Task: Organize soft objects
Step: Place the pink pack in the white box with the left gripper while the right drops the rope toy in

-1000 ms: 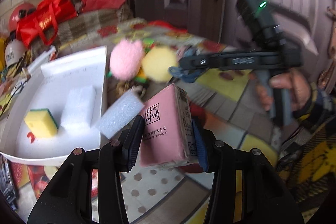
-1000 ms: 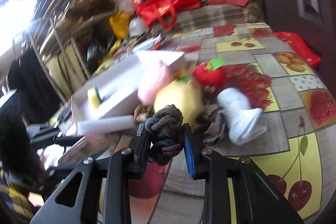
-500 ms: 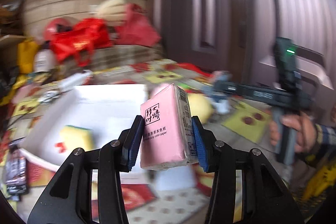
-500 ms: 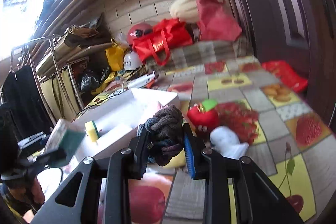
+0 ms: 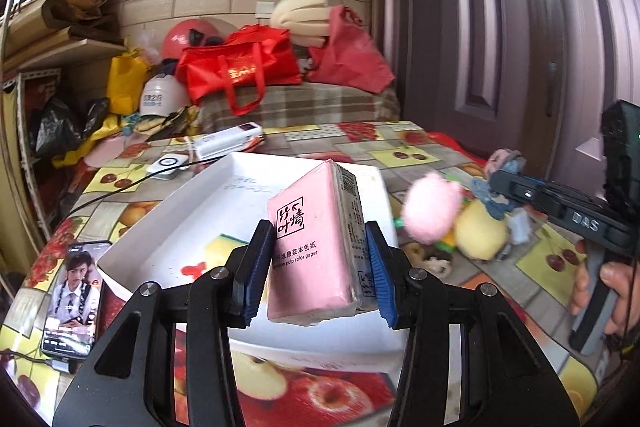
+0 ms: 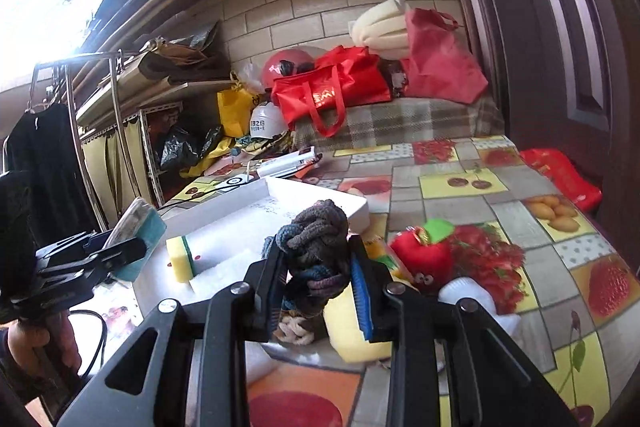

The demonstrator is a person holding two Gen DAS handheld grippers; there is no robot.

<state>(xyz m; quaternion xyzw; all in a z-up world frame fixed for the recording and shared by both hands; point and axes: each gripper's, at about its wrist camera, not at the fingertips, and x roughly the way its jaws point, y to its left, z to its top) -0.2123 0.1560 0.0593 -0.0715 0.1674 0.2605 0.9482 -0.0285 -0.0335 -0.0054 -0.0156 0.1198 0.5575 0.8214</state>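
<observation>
Left wrist cam: the left tool (image 5: 316,267) is pinching a pink tissue pack (image 5: 312,247), held up over the white tray (image 5: 192,211) on the bench (image 5: 420,159). A pink pompom (image 5: 430,213) sits right of the tray.

Right wrist cam: the right tool (image 6: 316,279) is clamped tight on a knotted fabric bundle (image 6: 316,243), lifted above the tray's near corner, yellow sponge (image 6: 179,259) lying inside the tray.

The white tray (image 5: 168,215) is mostly bare toward its far edge; a yellow sponge (image 6: 180,259) and white foam block (image 6: 228,269) crowd its near side.
</observation>
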